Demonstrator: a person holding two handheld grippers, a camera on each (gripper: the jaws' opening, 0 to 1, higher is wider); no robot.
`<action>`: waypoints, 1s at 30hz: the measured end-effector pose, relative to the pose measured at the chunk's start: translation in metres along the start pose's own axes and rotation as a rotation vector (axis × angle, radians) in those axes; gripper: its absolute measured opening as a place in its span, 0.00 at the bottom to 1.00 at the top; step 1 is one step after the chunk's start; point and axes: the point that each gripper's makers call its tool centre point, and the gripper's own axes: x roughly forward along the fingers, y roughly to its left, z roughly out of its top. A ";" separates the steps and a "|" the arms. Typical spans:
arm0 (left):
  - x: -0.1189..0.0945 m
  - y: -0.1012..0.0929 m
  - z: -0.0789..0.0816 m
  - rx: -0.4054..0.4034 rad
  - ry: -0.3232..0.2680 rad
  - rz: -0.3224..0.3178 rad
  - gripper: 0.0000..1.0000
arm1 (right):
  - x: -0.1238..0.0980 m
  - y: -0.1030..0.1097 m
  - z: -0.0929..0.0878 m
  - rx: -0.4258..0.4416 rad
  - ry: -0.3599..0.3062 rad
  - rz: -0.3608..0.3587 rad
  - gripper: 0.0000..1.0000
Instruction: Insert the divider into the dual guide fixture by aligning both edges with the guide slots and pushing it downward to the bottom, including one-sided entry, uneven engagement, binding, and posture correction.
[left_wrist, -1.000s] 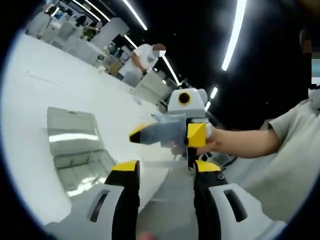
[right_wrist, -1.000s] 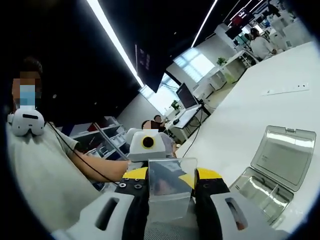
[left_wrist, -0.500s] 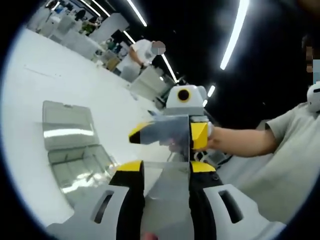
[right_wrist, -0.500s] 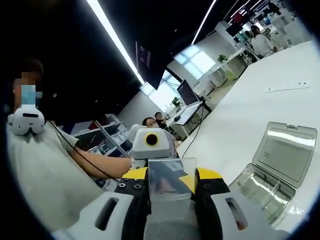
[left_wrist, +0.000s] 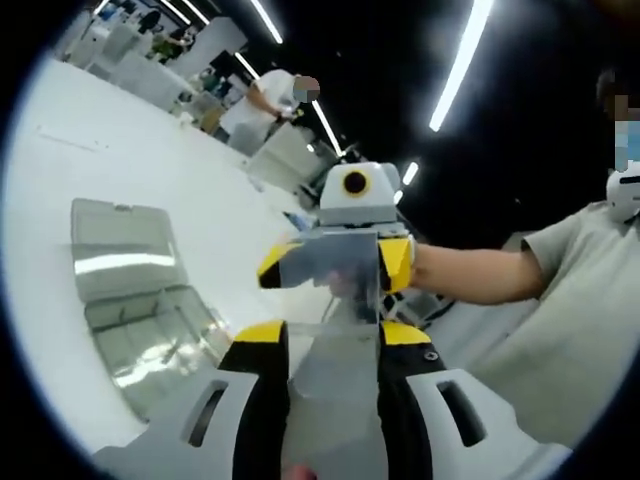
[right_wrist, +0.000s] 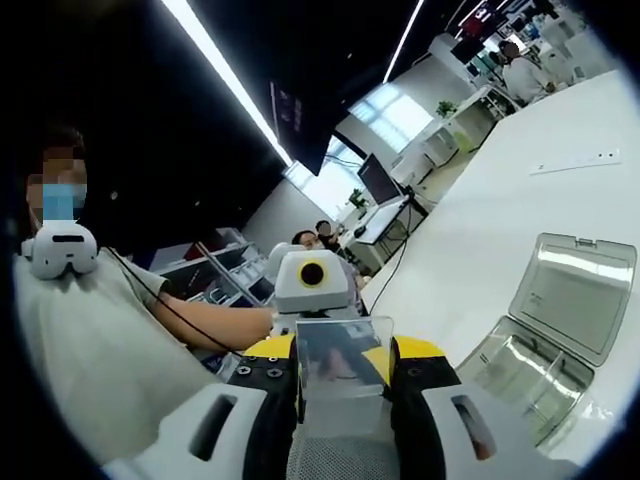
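A clear plastic divider (left_wrist: 338, 375) is held in the air between both grippers, which face each other. My left gripper (left_wrist: 330, 335) is shut on its near end, yellow-tipped jaws on either side. My right gripper (left_wrist: 338, 266) grips the far end in the left gripper view. In the right gripper view the divider (right_wrist: 342, 372) stands upright between the jaws of the right gripper (right_wrist: 343, 350). The clear guide fixture box (left_wrist: 150, 335) lies open on the white table, off to the side of both grippers, also seen as the box (right_wrist: 535, 365).
The box's lid (right_wrist: 575, 295) is folded back flat on the white table (left_wrist: 80, 170). The person holding the grippers is close by, forearm (left_wrist: 470, 275) stretched out. Other people and desks (right_wrist: 520, 70) are far behind.
Both views have drifted slightly with the hands. The right gripper sits a little higher in the left gripper view. The divider stays gripped at both ends.
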 end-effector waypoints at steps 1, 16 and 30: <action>0.000 0.000 0.000 -0.005 0.000 -0.003 0.31 | 0.000 0.000 0.000 0.004 -0.003 0.001 0.32; -0.007 0.001 -0.006 -0.045 0.009 -0.033 0.31 | 0.005 -0.002 -0.004 0.064 -0.020 0.039 0.31; -0.017 0.014 -0.003 0.069 0.075 0.123 0.34 | 0.012 -0.014 0.000 0.067 -0.040 -0.032 0.30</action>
